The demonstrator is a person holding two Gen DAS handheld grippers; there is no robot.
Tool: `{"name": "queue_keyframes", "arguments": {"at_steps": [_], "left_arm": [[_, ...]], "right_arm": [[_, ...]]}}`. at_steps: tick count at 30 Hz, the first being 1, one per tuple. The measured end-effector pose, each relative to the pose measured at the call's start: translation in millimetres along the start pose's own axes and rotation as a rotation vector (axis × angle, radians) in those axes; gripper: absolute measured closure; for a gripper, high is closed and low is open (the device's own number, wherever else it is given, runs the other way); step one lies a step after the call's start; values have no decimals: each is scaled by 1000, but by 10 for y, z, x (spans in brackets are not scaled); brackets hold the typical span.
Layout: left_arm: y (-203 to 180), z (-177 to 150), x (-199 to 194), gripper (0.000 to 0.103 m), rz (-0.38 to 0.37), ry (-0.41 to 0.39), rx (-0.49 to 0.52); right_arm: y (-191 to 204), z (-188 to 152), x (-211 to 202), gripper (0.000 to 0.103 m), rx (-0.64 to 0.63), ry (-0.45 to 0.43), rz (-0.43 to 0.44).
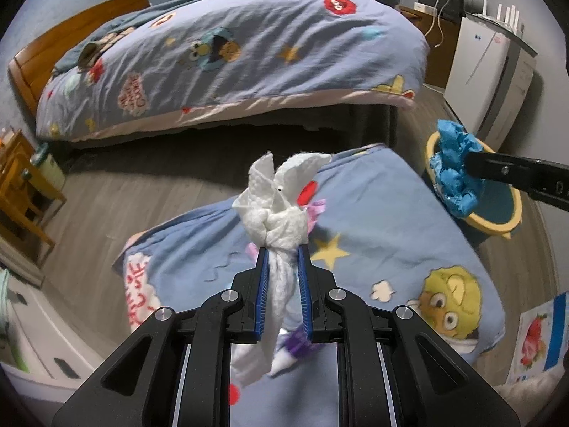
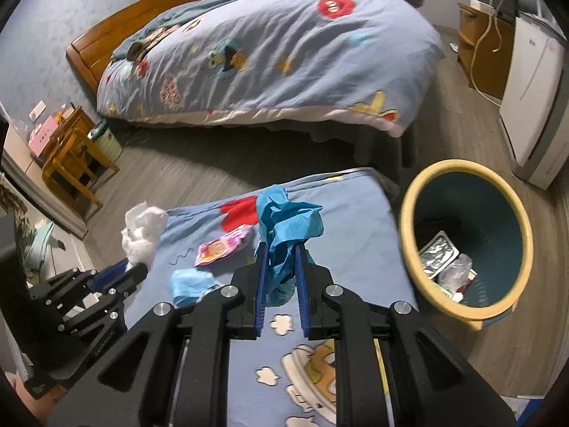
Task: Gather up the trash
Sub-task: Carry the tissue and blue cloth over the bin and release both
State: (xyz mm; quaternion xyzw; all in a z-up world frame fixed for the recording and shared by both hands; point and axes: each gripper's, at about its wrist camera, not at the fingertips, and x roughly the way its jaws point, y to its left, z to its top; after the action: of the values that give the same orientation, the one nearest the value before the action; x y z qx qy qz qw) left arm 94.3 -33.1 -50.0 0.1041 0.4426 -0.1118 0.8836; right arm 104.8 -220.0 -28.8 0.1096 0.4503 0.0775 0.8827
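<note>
Left gripper [image 1: 281,249]: you have it clenched on a white paper towel [image 1: 281,206], which is twisted between the blue pads and fans out above the fingertips; its loose end hangs below the jaws.
Right gripper [image 2: 281,245]: you have it clenched on a crumpled blue paper [image 2: 288,220]; the wad sticks up past the fingertips and a tail droops between the fingers.
Seen from the left: your right gripper comes in from the right edge, and its blue paper shows in front of the bin's rim.
Bin [image 2: 412,192]: round, yellow rim, teal inside, standing on the wooden floor [image 2: 199,178] just to the right of the near bed's corner. A silver foil pack [image 2: 435,254] and clear plastic [image 2: 455,274] lie at its bottom.
Near bed [image 2: 355,220]: cartoon-print blue cover, under both of your grippers.
Trash on the cover: a pink wrapper [image 2: 220,247] and a blue face mask [image 2: 192,284] lie close together, left of your right gripper.
Far bed [image 2: 277,53]: same print cover, wooden headboard, across a strip of floor.
White appliance [image 2: 533,106]: against the right wall, behind the bin.
</note>
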Motion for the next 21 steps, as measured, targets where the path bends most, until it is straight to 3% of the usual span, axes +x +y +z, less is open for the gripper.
{"name": "queue_keyframes", "arguments": {"at_steps": [21], "left_arm": [[-1461,291,422,86,-82,9,157]], "right_arm": [[-1538,-71,-387,89,222,-54,-75]]}}
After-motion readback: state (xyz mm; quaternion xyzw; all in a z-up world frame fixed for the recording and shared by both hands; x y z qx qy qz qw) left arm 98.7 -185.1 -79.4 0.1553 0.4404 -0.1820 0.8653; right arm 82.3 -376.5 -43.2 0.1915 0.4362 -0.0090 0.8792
